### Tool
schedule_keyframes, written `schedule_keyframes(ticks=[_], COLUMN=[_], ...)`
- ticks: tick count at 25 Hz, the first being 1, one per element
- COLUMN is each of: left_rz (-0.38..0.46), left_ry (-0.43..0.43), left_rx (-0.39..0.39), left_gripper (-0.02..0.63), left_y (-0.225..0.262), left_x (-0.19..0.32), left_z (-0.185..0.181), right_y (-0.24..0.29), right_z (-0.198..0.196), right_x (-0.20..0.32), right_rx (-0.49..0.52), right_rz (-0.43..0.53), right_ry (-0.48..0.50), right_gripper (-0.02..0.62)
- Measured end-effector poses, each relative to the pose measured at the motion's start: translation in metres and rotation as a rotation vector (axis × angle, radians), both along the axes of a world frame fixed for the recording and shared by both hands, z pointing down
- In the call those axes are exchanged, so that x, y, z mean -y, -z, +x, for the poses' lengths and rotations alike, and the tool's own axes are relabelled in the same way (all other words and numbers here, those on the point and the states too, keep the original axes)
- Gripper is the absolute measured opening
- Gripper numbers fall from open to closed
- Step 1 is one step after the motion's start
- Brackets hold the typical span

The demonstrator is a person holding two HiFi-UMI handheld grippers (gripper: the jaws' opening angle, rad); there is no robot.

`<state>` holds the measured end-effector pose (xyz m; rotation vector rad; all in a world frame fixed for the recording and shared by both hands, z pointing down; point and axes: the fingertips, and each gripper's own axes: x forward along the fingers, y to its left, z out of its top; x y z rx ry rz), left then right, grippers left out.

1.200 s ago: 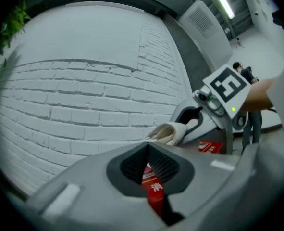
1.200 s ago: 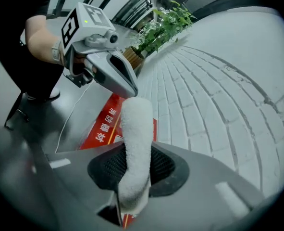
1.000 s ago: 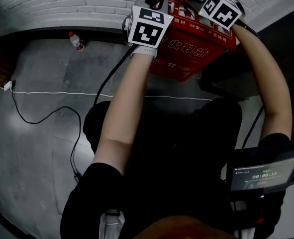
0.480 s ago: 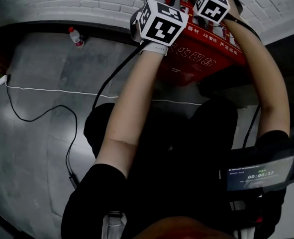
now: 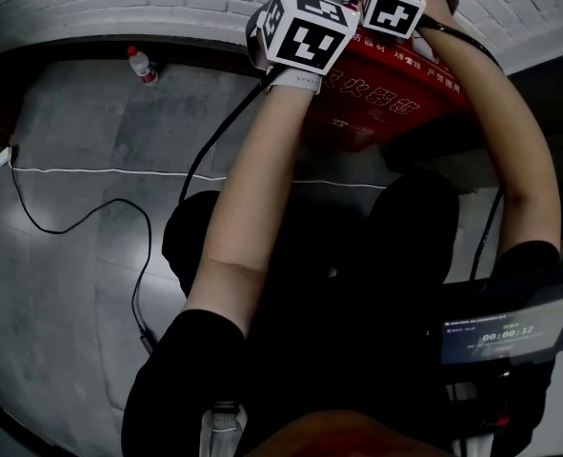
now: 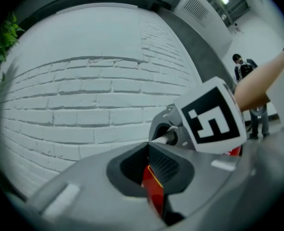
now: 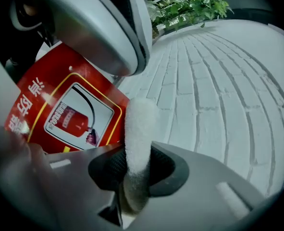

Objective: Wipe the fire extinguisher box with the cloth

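The right claw (image 7: 134, 172) is clamped on a folded white cloth (image 7: 141, 124), whose free end stands up past the tips; the red fire extinguisher box (image 7: 60, 114) sits against the white brick wall (image 7: 218, 90), just left of the cloth in the right gripper view. The left claw (image 6: 149, 160) is closed to a slit with nothing gripped that I can make out — only a strip of the box's red shows through. The wipe would go best, I judge, with the cloth's broad side laid flat on the printed face and drawn in overlapping strokes under a firm pinch; the left claw could steady the box. Whether the cloth touches the box is not shown; in the head view the marker cubes (image 5: 305, 31) cover both claws' tips, the frame cuts off the box's top — and the cloth is hidden.
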<state>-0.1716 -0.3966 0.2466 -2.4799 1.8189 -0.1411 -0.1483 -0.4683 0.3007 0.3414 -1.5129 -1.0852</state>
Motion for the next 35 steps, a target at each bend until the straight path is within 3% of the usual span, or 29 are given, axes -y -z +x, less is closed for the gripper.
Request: schedule_keyframes(ticks=[9,16,23,31,35], left_rz=[-0.039,0.008,0.033,0.008,0.015], left_ry=[0.016,0.061,0.064,0.035,0.036], left_rx=[-0.043,0.061,0.065,0.065,0.086], left_gripper=[0.0,0.0,0.0,0.0,0.0], left_y=[-0.011,-0.019,-0.025,-0.046,-0.049], left_x=[-0.023,-0.055,-0.089,-0.117,-0.125], left_z=[-0.013,-0.016,-0.017,-0.017,-0.023], right_y=[-0.006,-0.007,-0.009,-0.016,-0.008], right_z=[0.003,0.007,0.007,0.014,0.009], right_x=[-0.062,-0.111,-0.156,-0.197,-0.216], right_rx=[-0.008,-0.025,-0.023,0.064,0.223], right_rz=[-0.116,-0.139,-0.141,-0.18,-0.175], right_ry=[0.028,0.059,0.094,0.116,0.13], right_gripper=[0.09,0.091,0.091,0.093,0.094])
